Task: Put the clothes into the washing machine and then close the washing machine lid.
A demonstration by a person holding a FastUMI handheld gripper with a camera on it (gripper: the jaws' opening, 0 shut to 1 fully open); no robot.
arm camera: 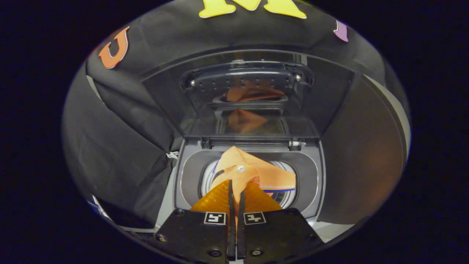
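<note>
The orange polo shirt (253,172) hangs over the open drum (285,198) of the top-loading washing machine (190,176), pinched between the closed fingers of the gripper (235,190). This looks like the loading step: next comes lowering the shirt, releasing it inside, then bringing down the raised lid (249,95) standing upright behind.

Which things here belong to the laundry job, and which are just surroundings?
Job: orange garment, pinched between the gripper fingers over the drum; washing machine; its raised lid.
Surroundings: black cloth wall.
</note>
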